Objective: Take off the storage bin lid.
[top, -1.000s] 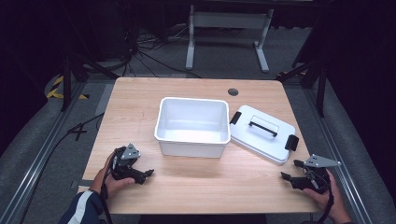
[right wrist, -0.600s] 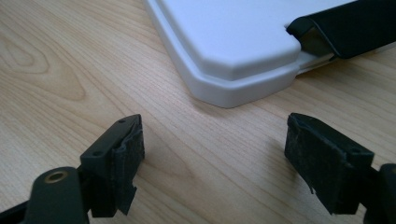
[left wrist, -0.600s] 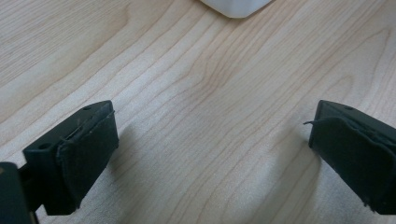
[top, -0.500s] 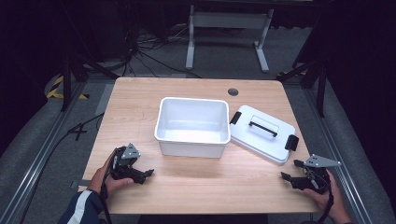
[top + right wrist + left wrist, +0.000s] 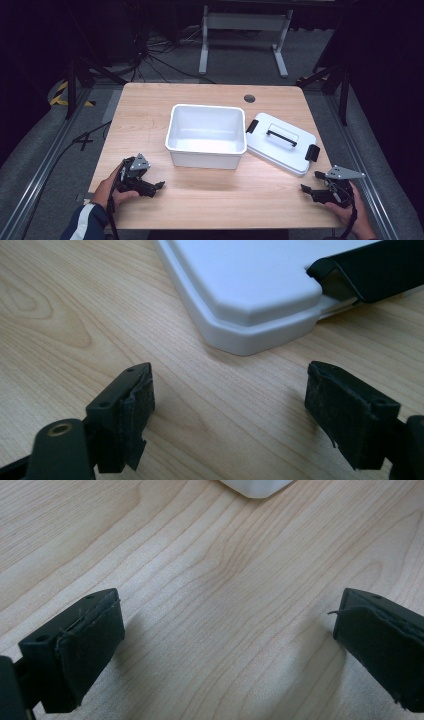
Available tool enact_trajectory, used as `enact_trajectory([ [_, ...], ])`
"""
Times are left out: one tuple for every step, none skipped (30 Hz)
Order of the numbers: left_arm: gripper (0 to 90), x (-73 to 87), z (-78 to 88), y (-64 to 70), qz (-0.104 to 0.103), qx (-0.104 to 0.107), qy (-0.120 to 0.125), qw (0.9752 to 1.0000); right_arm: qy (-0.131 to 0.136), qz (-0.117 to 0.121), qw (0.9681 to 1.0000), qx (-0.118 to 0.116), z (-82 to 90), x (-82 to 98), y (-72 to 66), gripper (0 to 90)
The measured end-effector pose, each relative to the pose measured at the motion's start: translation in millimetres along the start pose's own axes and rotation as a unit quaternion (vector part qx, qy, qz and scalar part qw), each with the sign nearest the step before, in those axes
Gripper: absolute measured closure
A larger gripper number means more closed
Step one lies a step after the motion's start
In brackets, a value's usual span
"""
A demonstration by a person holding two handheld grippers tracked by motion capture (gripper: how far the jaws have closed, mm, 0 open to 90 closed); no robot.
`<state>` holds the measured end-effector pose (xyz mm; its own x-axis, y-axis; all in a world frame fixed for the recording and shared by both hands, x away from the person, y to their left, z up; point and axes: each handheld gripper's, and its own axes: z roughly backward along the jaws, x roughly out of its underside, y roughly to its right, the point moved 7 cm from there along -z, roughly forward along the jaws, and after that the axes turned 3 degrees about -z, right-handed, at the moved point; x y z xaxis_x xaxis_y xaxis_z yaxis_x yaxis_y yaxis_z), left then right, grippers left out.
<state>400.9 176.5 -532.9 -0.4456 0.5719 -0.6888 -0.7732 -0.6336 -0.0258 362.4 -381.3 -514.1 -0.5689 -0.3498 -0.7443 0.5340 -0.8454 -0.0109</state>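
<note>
Hand-held gripper (image 5: 227,410) jaws apart before white lid (image 5: 260,285), black clip (image 5: 370,267).

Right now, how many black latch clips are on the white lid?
2: one black latch clip at the white rectangular plastic lid's end nearest the tub, the other clip at its opposite end. None appear hidden.

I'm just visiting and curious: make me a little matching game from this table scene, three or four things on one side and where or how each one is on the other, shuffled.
Things:
1. white tub
2. white lid
3. left gripper
4. right gripper

Places or states:
A. lies flat on the table, right of the tub, black handle up
B. near the table's front right corner, jaws apart
C. stands open in the middle of the table
D. near the front left, jaws apart, held just in front of the tub

Pairs: 1-C, 2-A, 3-D, 4-B
</note>
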Motion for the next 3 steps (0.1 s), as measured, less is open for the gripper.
enact_trajectory([
  [0.5, 0.0, 0.0, 0.0, 0.0, 0.0, 0.0, 1.0, 0.0, 0.0, 1.0, 0.0, 0.0, 0.0, 0.0, 20.1],
  [0.5, 0.0, 0.0, 0.0, 0.0, 0.0, 0.0, 1.0, 0.0, 0.0, 1.0, 0.0, 0.0, 0.0, 0.0, 20.1],
  [0.5, 0.0, 0.0, 0.0, 0.0, 0.0, 0.0, 1.0, 0.0, 0.0, 1.0, 0.0, 0.0, 0.0, 0.0, 20.1],
])
